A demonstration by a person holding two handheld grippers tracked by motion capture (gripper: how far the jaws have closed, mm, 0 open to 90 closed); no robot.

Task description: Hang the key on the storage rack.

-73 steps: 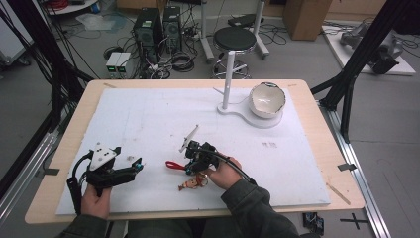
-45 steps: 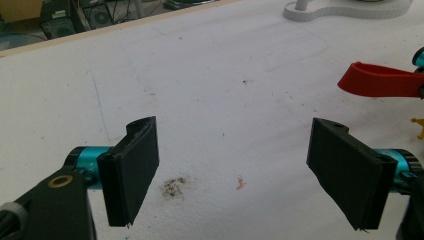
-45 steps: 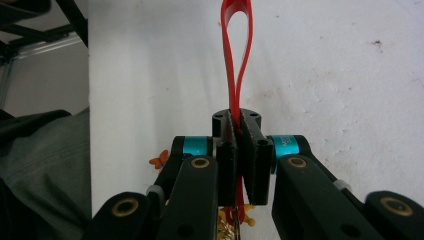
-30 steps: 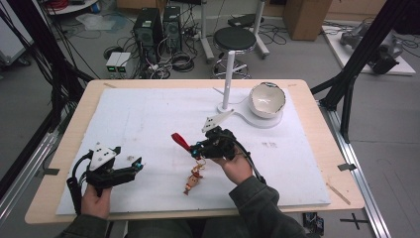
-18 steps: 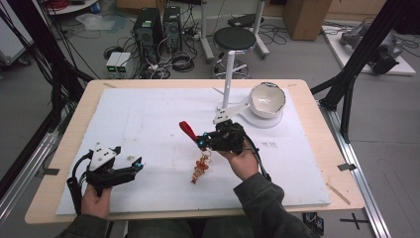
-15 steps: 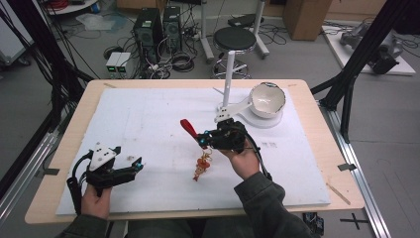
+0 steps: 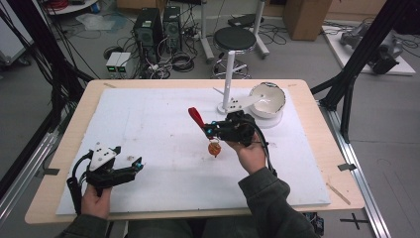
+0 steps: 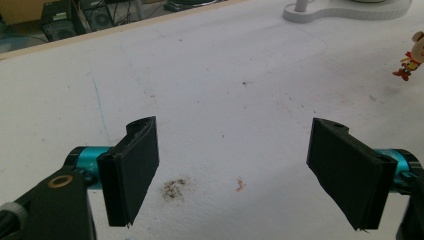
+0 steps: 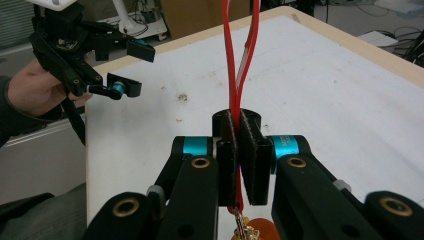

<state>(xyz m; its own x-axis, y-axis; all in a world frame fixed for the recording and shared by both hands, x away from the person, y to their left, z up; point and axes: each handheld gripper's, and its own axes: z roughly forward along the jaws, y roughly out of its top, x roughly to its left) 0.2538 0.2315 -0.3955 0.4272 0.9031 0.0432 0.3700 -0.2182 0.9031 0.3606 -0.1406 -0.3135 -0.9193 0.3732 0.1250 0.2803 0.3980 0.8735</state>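
Risen toward twelve o'clock, right gripper (image 7: 210, 130) pinches red strap (image 9: 242, 60), charm (image 7: 214, 148) dangling at six; right gripper view shows the strap between the jaws; left gripper (image 8: 240, 175) gapes empty.

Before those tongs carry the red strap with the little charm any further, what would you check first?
1. Grip: right tongs are clamped on the red strap: ok.
2. Charm hangs free below the tongs, off the white mat: ok.
3. Nearby obstacles: white stand and bowl are close behind the right hand: not ok, go carefully.
4. Left tongs are open, nothing between them, well apart near the table's front: ok.
5. How firmly the charm is fastened to the strap: cannot tell.
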